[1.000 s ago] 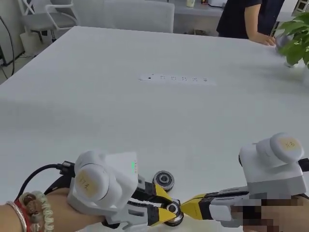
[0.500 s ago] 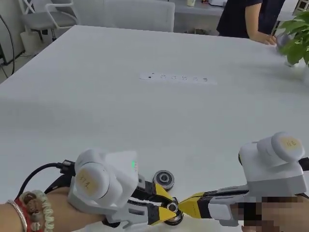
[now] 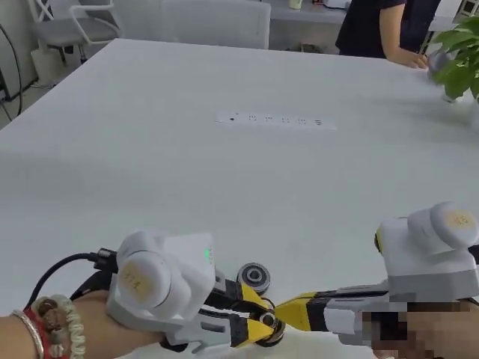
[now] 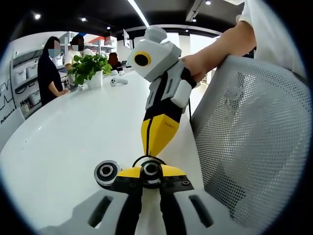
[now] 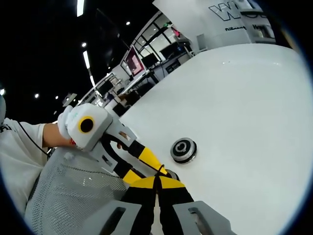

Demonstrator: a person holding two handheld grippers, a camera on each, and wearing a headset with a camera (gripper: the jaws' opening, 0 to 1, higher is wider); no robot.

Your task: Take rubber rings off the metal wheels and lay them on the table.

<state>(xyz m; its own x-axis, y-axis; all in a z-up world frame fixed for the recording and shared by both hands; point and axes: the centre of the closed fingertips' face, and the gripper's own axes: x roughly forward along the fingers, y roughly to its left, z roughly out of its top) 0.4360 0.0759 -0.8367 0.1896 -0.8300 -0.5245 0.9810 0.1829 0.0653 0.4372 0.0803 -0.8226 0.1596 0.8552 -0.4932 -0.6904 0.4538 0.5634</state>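
Two wheels near front table (image 3: 187,187) edge. Left gripper (image 3: 258,327) clamped on one wheel (image 4: 150,169), yellow tips either side of it. Right gripper (image 5: 156,183) meets it tip to tip, jaws closed, pinching thin black rubber ring (image 4: 142,158) at wheel's rim. Second wheel (image 3: 254,276) lies free just beyond, flat on table. Farther off: power strip (image 3: 275,120) mid-table, plant (image 3: 458,63), person (image 3: 374,26) at far edge.

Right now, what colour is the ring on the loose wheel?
Black ring, clearest in the right gripper view.
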